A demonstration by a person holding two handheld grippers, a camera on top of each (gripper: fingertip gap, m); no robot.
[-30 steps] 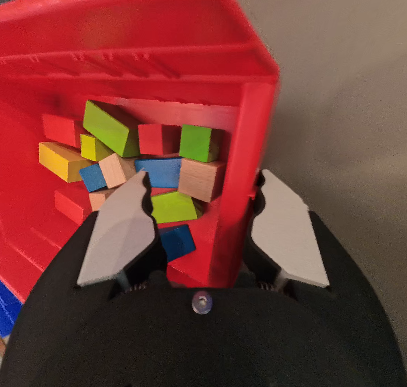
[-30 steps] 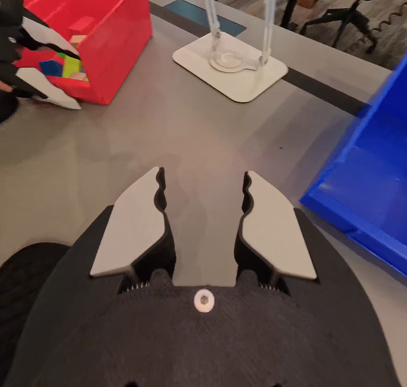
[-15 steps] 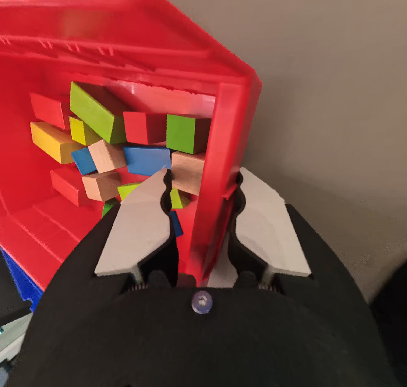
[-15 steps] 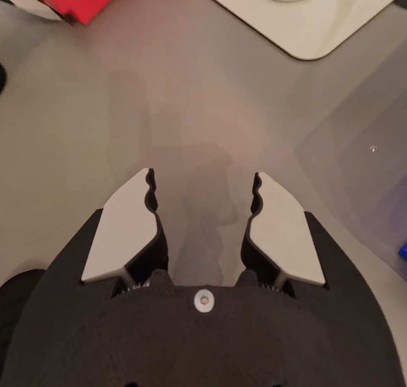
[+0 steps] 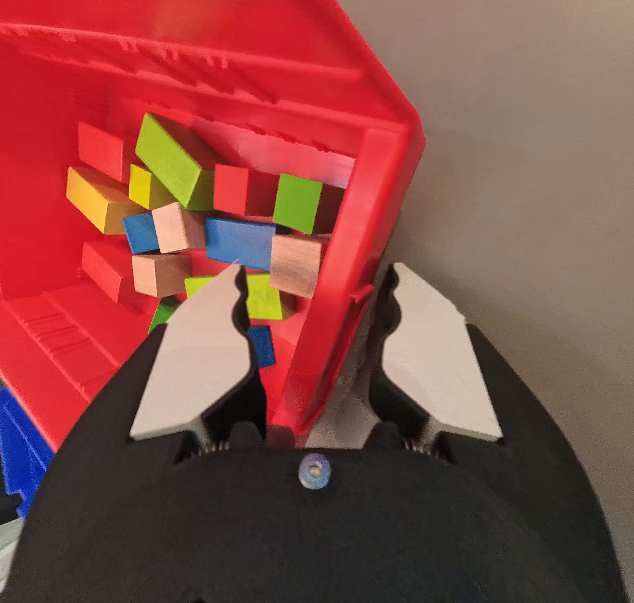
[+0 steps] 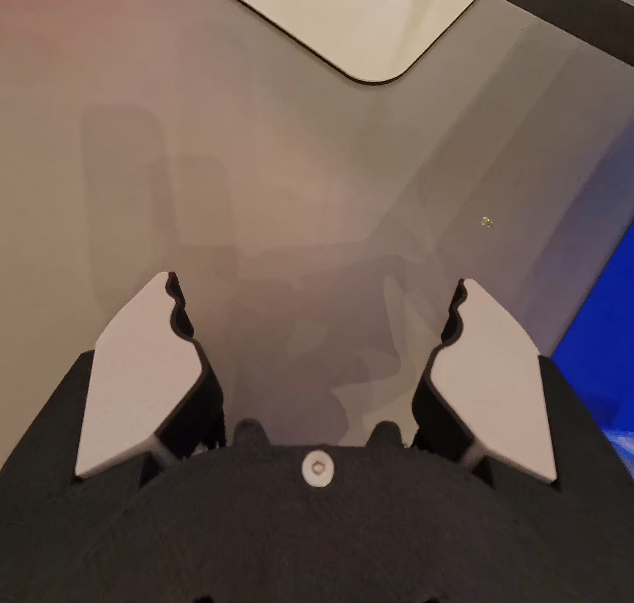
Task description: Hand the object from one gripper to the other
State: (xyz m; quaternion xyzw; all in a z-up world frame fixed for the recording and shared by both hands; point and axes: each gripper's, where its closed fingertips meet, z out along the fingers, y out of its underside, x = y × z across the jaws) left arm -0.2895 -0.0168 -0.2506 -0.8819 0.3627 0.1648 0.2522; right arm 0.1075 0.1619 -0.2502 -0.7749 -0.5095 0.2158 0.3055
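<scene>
The grey table [image 6: 274, 175] fills the right wrist view. A second ago that view took in the far side of the table, chairs and the whole red bin; now it looks almost straight down, and only a corner of the white base plate [image 6: 360, 20] shows at 12 o'clock, with a dark strip [image 6: 583, 14] at 1 o'clock. The blue bin [image 6: 603, 312] has drawn back to a sliver at 3 o'clock.

The red bin [image 5: 370, 209] is tilted in the left wrist view, with grey table surface beyond it at 2 o'clock. Its side wall runs from 1 o'clock down to the centre, between the fingers of the left gripper [image 5: 315, 271]. The near finger [image 5: 206, 346] is inside the bin, the far finger [image 5: 435, 346] outside. Half a second ago the two fingers stood closer together about this wall; now they stand at a middling gap — daylight shows between the outer pad and the wall, so nothing is clamped.

The right gripper [image 6: 315, 278] has spread from a moderate gap to a wide one, with bare table between its fingers.

The wooden blocks [image 5: 240, 240] — red, green, yellow, blue and plain — lie heaped in the bin at 11 o'clock, in much the same arrangement as before. No block is in either gripper.
</scene>
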